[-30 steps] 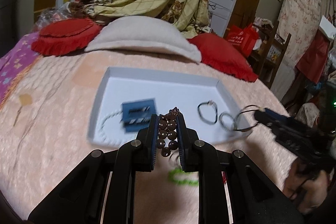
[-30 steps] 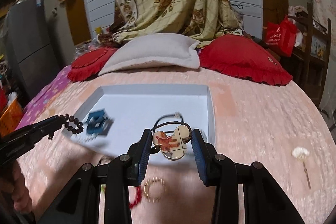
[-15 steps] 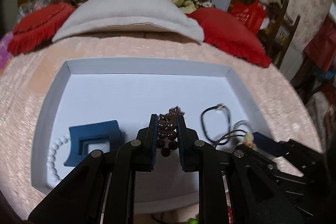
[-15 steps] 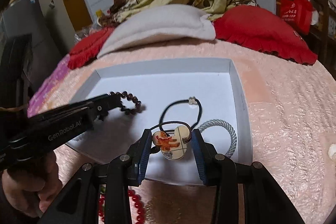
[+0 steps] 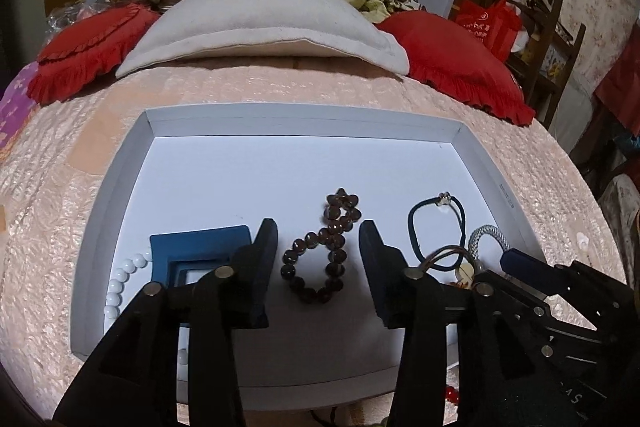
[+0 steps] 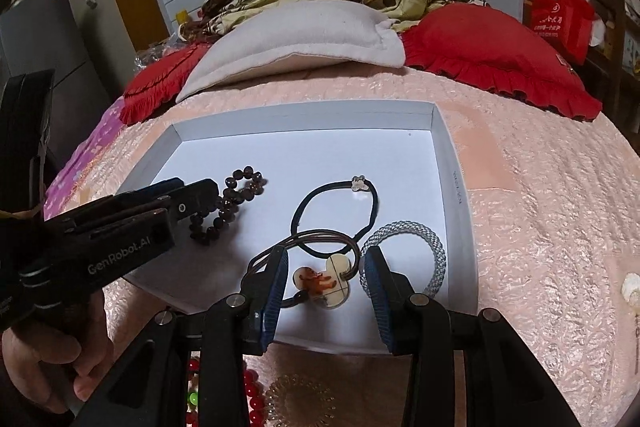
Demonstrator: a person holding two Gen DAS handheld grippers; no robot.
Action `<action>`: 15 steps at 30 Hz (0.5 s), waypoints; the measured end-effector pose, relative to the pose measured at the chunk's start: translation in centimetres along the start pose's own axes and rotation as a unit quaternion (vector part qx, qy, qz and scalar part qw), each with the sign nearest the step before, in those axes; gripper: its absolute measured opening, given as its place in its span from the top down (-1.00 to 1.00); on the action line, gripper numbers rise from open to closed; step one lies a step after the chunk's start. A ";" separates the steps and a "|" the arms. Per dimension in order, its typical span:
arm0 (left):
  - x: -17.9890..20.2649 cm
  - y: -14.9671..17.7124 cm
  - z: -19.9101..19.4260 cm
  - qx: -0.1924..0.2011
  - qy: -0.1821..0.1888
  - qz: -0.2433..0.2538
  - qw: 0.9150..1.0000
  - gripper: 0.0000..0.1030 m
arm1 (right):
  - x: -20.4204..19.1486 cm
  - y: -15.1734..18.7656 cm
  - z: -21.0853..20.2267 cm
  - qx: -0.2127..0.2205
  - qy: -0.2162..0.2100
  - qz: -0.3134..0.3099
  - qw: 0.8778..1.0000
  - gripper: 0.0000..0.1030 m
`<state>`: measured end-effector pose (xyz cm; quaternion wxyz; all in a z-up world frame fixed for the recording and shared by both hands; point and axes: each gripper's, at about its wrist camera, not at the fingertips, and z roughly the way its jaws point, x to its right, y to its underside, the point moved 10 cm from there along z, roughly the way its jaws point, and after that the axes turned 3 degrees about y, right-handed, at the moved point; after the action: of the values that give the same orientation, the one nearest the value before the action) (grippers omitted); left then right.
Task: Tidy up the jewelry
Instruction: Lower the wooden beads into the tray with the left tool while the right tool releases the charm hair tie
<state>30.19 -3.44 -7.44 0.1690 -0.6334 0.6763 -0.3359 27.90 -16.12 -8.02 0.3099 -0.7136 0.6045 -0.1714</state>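
A shallow white cardboard tray point(image 5: 308, 119) is sitting on the pink quilted bed point(image 6: 552, 211), and both claws are hovering over its near half. The left claw point(image 5: 318, 267) is standing spread wide, its fingers on either side of a dark brown beaded bracelet point(image 5: 326, 253) that is lying loose on the tray floor, twisted into a figure-eight; the pads are not touching it. Just left of that claw, a dark blue square jewelry box point(image 5: 192, 251) is resting in the tray with a string of white pearl beads point(image 5: 116, 287) curling beside it.

The right claw point(image 6: 326, 283) is also standing spread, with a cream mouse-head charm hair tie on brown elastic point(image 6: 324, 281) lying between its fingers on the tray floor, clear of both pads. Its brown loop is overlapping a black elastic hair tie with a small pale charm point(image 6: 336, 211), and a silvery grey woven ring-shaped band point(image 6: 416, 251) is lying just to the right, near the tray's right wall.

Off the tray, at the near edge of the bed, red beads point(image 6: 252, 391), a clear spiral hair coil point(image 6: 298, 399) and a green bead point(image 6: 193, 397) are lying partly hidden under the right claw's body.
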 end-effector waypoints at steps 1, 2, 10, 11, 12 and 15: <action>-0.1 0.0 0.0 0.000 0.000 -0.002 1.000 0.18 | 0.0 0.0 -0.1 0.001 -0.001 0.000 1.000 0.26; -0.2 0.0 0.0 0.000 -0.001 -0.003 1.000 0.18 | 0.1 0.0 -0.2 0.003 0.001 0.001 1.000 0.26; -0.5 -0.8 -2.2 0.020 0.006 -0.014 1.000 0.18 | 1.0 -0.2 -1.8 0.019 0.007 0.009 1.000 0.26; -0.6 -0.9 -2.8 0.025 0.008 -0.015 1.000 0.18 | 1.1 -0.2 -2.3 0.024 0.005 0.011 1.000 0.26; -0.7 -0.9 -3.4 0.030 0.009 -0.015 0.999 0.18 | 1.2 -0.1 -2.9 0.030 0.005 0.013 0.999 0.26; -1.5 -0.7 -6.1 0.050 0.013 -0.018 0.999 0.06 | 1.8 0.7 -5.4 0.048 0.009 0.017 0.999 0.26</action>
<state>26.90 -0.53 -2.92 0.1858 -0.6317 0.6495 -0.3802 24.39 -19.18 -4.68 0.3412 -0.6862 0.6102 -0.2009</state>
